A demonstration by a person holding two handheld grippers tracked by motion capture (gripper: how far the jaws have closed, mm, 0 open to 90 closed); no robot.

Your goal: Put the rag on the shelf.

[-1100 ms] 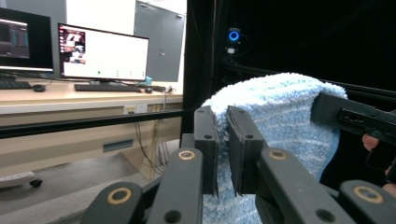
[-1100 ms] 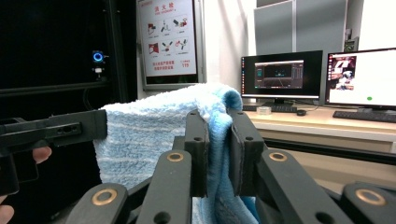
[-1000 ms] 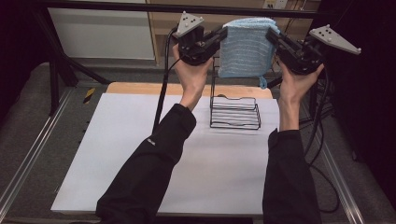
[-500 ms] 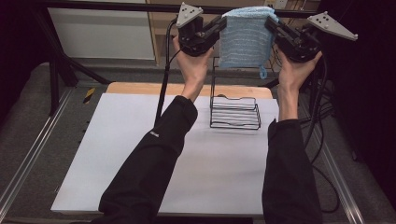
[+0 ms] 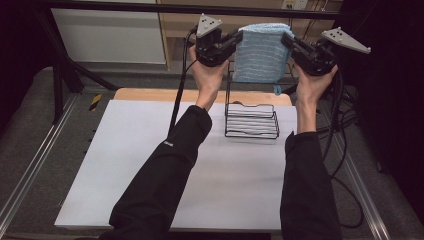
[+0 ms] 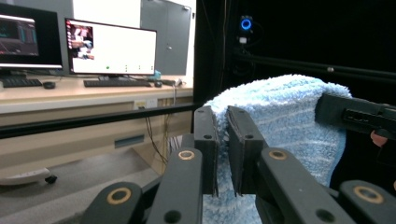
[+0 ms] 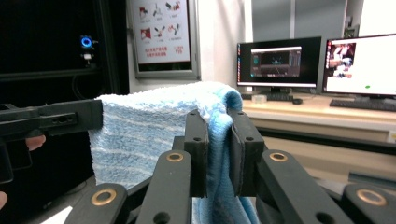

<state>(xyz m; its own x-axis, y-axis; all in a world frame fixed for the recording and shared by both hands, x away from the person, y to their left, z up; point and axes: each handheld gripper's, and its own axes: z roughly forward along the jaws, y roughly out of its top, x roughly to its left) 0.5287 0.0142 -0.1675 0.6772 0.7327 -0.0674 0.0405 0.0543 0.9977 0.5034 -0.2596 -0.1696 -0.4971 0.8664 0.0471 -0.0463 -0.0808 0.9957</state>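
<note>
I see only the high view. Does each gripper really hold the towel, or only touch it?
Observer: The left gripper is shut on the towel; its own view shows the edge pinched between the jaws.
Operator: And the right one?
Observer: The right gripper is shut on a folded edge of the towel too.
Operator: What is behind the towel?
Observer: A desk with lit monitors, seen from the right gripper view.
</note>
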